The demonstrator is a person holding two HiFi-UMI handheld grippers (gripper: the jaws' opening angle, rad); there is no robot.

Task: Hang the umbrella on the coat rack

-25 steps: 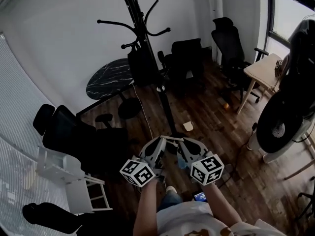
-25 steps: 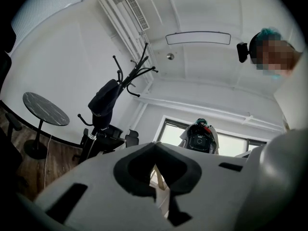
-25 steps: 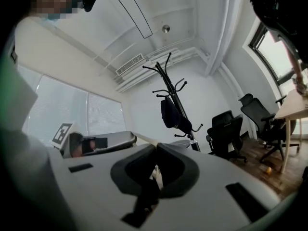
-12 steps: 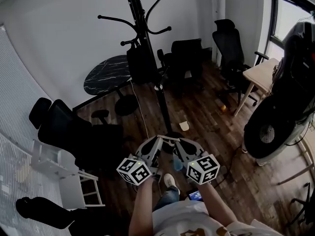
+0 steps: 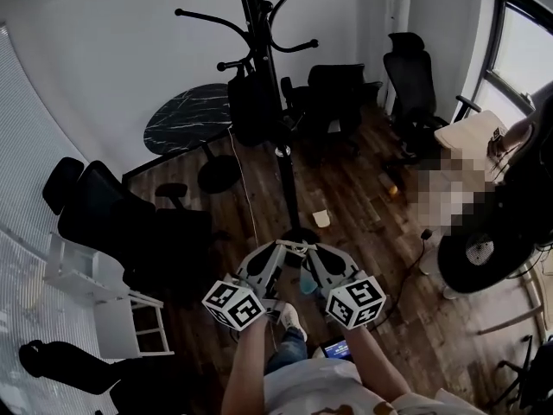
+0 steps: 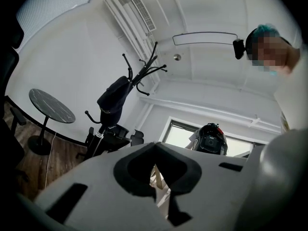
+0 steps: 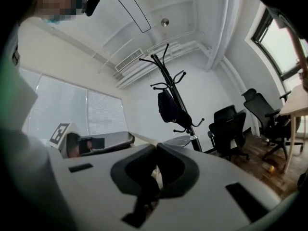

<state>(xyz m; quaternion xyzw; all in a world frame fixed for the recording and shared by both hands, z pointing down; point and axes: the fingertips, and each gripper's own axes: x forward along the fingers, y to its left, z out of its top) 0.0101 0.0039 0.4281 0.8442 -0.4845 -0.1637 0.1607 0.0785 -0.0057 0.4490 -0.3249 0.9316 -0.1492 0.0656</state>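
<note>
**Umbrella on the rack, 2 grippers empty**

The left gripper [image 6: 155,170] and right gripper [image 7: 155,170] sit side by side at 6 o'clock, jaws together on nothing. At 12 o'clock the dark folded umbrella [image 5: 251,109] hangs against the coat rack [image 5: 288,184]. It is probably light with slack, slippery cloth, so grip the stiff handle.

- No words, brands or numbers can be read anywhere, tbh.
- Only black-and-white square marker patterns are carried by the left cube [image 5: 234,304] and the right cube [image 5: 355,302], no letters.
</note>
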